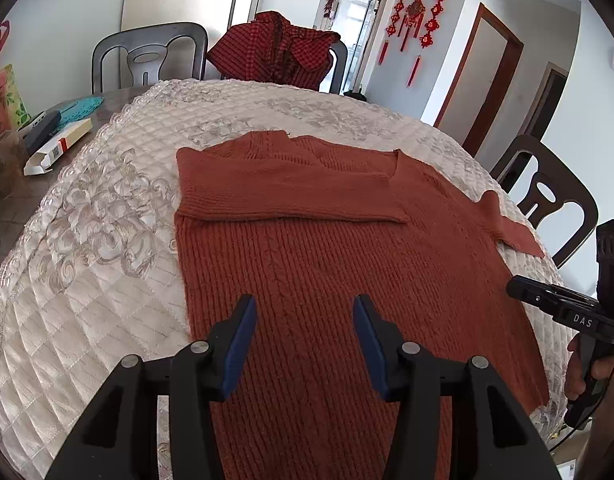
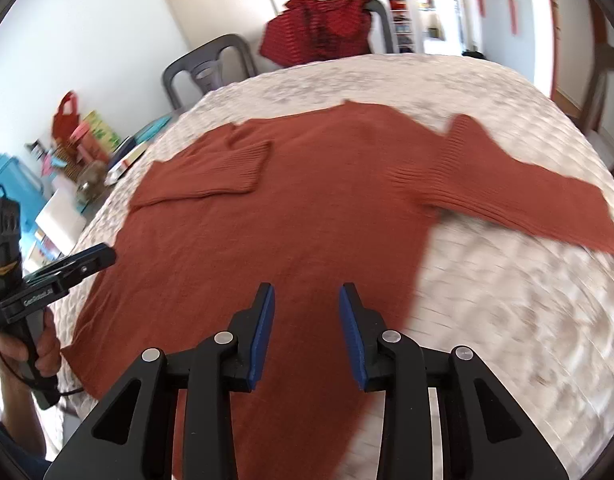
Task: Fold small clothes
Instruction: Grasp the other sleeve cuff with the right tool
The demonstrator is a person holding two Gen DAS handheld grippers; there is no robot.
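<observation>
A rust-orange knitted sweater [image 1: 327,248] [image 2: 291,216] lies flat on the cream quilted cloth [image 1: 87,240]. One sleeve [image 1: 291,196] [image 2: 211,172] is folded across the chest. The other sleeve [image 2: 527,196] [image 1: 511,228] stretches out sideways onto the cloth. My left gripper [image 1: 305,304] hovers over the sweater's lower body, jaws open, nothing between the blue pads. My right gripper [image 2: 307,292] is over the lower body near the side edge, also open and empty. Each gripper also shows from the side at the edge of the other's view, held by a hand.
A red checked garment [image 1: 275,52] hangs over a chair at the far side. A grey chair [image 1: 147,56] stands beside it and a dark chair [image 1: 547,192] at the right. Boxes [image 1: 59,144] and clutter sit on the bare table to the left.
</observation>
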